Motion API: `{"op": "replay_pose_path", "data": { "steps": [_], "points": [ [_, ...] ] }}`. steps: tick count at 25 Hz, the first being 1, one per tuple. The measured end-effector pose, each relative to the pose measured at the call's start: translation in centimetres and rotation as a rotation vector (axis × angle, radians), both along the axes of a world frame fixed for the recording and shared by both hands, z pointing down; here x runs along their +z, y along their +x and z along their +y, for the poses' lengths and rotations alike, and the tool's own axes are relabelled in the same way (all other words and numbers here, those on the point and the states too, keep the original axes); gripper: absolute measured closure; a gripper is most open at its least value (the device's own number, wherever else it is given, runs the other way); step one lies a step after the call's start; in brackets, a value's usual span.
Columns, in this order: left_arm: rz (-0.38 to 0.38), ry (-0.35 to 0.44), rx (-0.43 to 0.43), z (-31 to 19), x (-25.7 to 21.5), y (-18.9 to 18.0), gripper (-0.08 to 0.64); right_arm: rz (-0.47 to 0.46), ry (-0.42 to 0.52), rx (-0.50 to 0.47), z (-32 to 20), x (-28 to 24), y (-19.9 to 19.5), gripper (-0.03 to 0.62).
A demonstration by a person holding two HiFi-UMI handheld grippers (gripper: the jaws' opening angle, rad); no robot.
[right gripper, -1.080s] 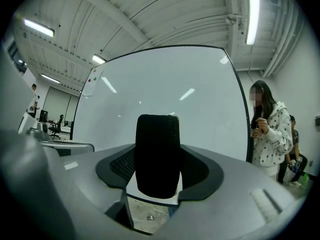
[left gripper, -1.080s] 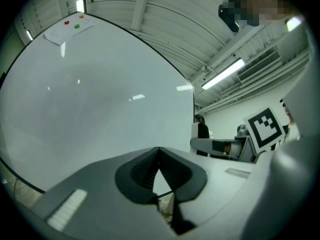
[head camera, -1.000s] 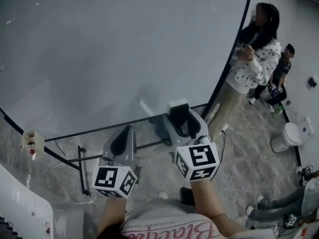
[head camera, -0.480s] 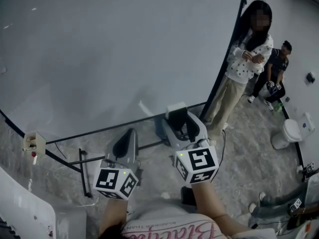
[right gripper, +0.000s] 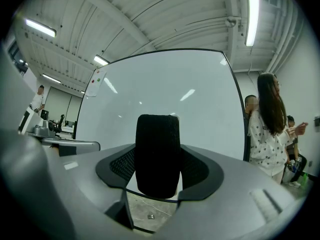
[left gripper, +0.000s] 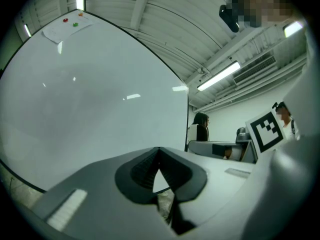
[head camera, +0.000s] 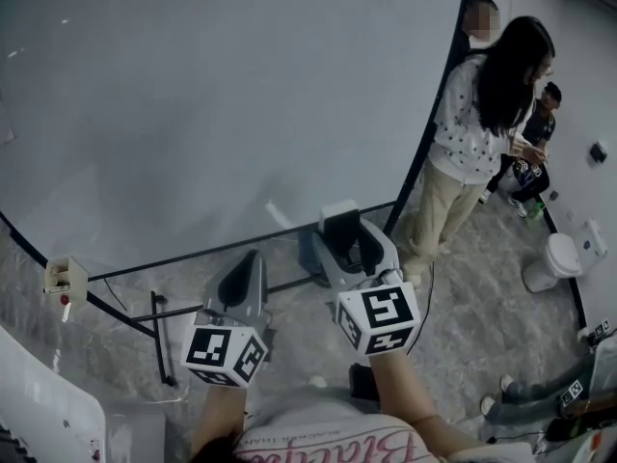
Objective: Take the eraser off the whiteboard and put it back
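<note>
In the head view, I am holding my left gripper at the lower centre and my right gripper just to its right. Both are pointing at the whiteboard, which fills the upper left. In the left gripper view, my jaws are pressing together on nothing. In the right gripper view, my jaws are pinching the black eraser at frame centre, in front of the whiteboard.
</note>
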State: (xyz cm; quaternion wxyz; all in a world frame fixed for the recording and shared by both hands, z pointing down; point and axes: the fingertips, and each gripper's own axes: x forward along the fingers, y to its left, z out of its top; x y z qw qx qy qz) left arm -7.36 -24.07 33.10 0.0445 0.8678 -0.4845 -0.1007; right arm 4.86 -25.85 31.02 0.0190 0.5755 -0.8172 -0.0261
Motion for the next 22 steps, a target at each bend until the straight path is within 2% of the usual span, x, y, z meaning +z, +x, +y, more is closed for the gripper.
{"op": "replay_pose_path", "data": {
  "steps": [9, 22],
  "points": [
    [-0.003, -0.001, -0.012, -0.9, 0.0, 0.1, 0.560, 0.007, 0.017, -0.005, -2.0, -0.7, 0.1, 0.341],
    [0.003, -0.005, -0.049, -2.8, 0.0, -0.4, 0.561, 0.031, 0.040, -0.016, -8.1, -3.0, -0.2, 0.340]
  ]
}}
